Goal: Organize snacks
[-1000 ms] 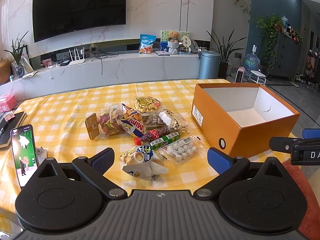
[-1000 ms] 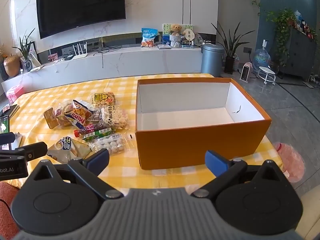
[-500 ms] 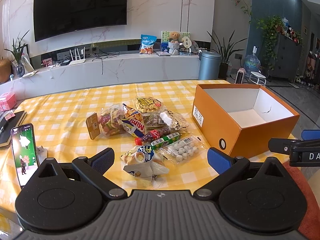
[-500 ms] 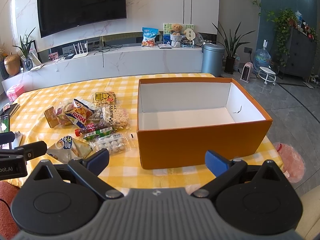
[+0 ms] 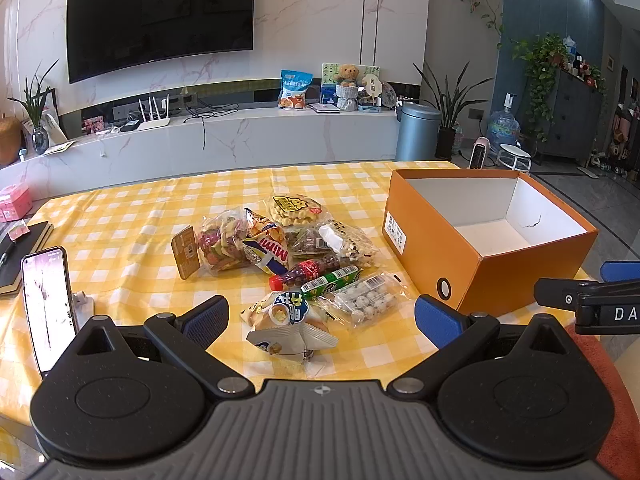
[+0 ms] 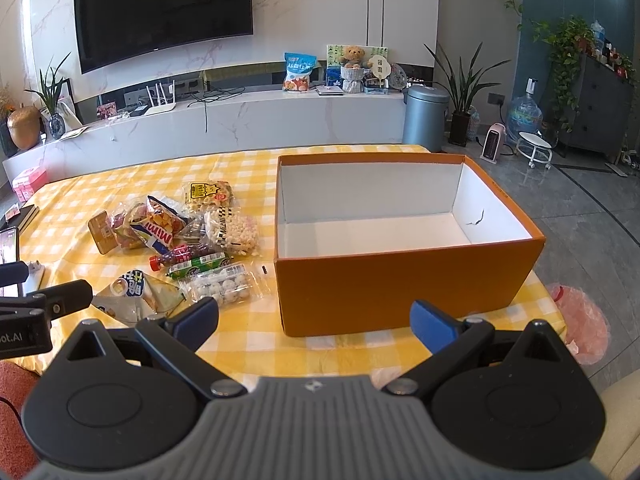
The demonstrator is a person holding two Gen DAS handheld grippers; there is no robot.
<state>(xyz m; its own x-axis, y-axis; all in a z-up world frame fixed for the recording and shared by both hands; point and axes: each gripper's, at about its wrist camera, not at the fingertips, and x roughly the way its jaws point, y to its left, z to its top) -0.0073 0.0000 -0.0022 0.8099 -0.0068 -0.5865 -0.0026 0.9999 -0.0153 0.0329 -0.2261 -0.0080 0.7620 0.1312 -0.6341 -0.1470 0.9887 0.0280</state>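
Note:
A pile of snack packets [image 5: 280,256] lies on the yellow checked tablecloth [image 5: 120,220]; it also shows in the right wrist view [image 6: 180,240]. An open, empty orange box [image 5: 508,268] stands right of the pile, and also shows in the right wrist view [image 6: 400,284]. My left gripper [image 5: 322,316] is open and empty, held just short of a white and blue packet [image 5: 288,320]. My right gripper [image 6: 314,320] is open and empty in front of the box's near wall.
A phone on a stand [image 5: 48,304] and a dark notebook [image 5: 20,252] sit at the table's left edge. A pink box [image 5: 14,202] stands farther back. A pink bag [image 6: 580,320] hangs past the table's right corner.
Both views have shifted very slightly; the grippers stay open and the snacks and box have not moved.

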